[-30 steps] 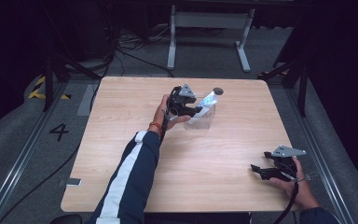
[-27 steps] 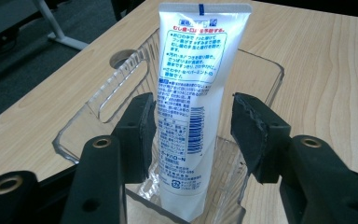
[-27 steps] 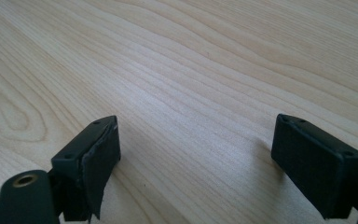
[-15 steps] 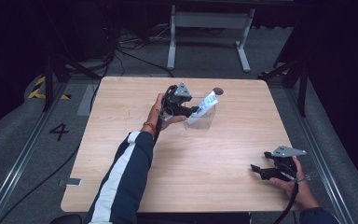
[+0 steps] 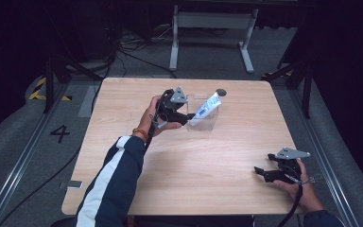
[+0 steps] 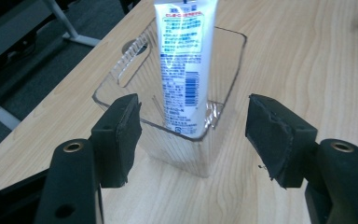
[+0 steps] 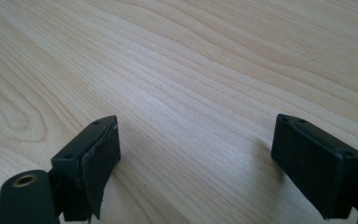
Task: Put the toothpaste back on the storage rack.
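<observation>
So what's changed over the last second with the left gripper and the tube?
The left gripper has let go of the white tube and drawn back toward the person; its jaws stand open. The tube now leans in the clear plastic bin. The right gripper stayed open at the table's near right.

We see a pale, wavy-grained wooden table (image 5: 208, 161), a clear container (image 6: 223, 88) holding a white tube (image 6: 182, 65) with blue print (a red-edged yellow panel on top), black grippers (image 5: 185, 119) (image 5: 259, 171) topped with grey plates, and a navy sleeve (image 5: 113, 184) striped white.
</observation>
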`<state>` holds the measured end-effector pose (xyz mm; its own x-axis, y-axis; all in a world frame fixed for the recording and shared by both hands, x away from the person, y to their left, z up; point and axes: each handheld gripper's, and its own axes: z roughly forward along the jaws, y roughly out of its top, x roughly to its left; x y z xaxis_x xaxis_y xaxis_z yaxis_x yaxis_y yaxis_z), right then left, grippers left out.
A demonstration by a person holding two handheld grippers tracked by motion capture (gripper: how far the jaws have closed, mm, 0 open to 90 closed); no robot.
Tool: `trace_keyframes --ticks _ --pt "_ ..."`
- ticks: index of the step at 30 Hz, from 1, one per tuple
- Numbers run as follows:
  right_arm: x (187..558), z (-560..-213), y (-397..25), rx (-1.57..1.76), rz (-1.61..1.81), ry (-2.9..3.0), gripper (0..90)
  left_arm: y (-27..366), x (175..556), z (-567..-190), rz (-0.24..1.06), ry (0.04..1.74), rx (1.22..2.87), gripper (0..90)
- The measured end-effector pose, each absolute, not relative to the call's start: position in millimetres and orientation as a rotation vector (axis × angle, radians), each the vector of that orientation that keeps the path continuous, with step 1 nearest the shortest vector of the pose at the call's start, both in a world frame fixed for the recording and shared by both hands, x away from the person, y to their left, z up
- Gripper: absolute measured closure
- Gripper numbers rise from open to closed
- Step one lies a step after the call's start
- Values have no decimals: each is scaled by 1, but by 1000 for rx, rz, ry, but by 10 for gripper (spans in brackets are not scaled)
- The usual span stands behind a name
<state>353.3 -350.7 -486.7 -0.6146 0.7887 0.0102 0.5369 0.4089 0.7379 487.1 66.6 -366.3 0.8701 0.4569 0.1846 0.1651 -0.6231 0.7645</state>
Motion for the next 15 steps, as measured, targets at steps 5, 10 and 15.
trace_keyframes --ticks 5,10,15 --pt "353 -487 -351 1145 1033 2330 157 72 476 -364 483 420 2277 353" --pt "353 -487 -351 1145 1033 2330 157 78 470 -365 501 403 2298 343" --pt "353 -487 -351 1146 1032 2330 157 86 462 -367 536 417 2352 318"
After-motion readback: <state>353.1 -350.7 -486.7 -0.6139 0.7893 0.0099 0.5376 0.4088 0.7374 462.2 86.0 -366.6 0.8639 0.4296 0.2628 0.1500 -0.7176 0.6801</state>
